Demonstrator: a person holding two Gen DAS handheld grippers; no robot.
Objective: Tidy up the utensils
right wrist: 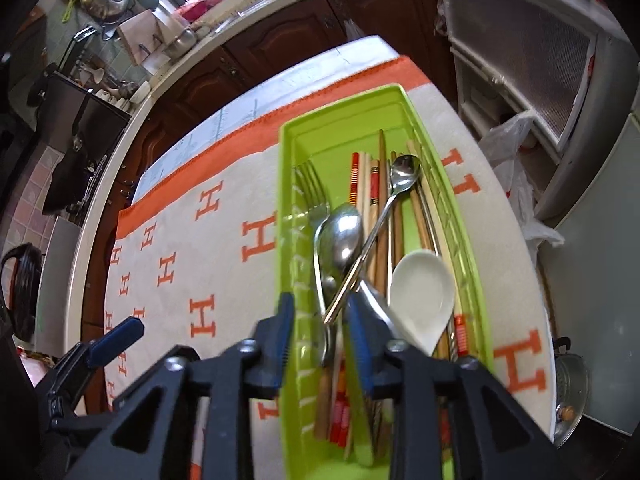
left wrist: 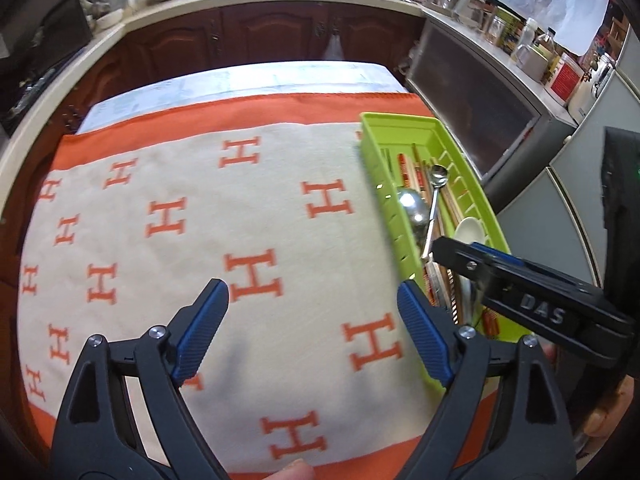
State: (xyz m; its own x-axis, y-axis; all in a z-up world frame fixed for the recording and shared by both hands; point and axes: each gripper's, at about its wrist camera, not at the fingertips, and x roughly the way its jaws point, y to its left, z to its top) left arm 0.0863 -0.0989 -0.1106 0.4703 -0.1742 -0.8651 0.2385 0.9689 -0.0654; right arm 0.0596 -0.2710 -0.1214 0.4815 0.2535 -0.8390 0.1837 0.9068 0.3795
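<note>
The utensils – forks, metal spoons (right wrist: pixel 344 236), chopsticks (right wrist: pixel 382 208) and a white spoon (right wrist: pixel 422 292) – are all lying in the green tray (left wrist: pixel 404 124), nothing is showing on the cloth (left wrist: pixel 168 200), and both the left gripper (left wrist: pixel 312 332) and right gripper (right wrist: pixel 320 340) are hanging open and empty, so the sorting is looking nearly finished.

Both wrist views angled down, sharing green tray (left wrist: pixel 370 152) (right wrist: pixel 292 184)
</note>
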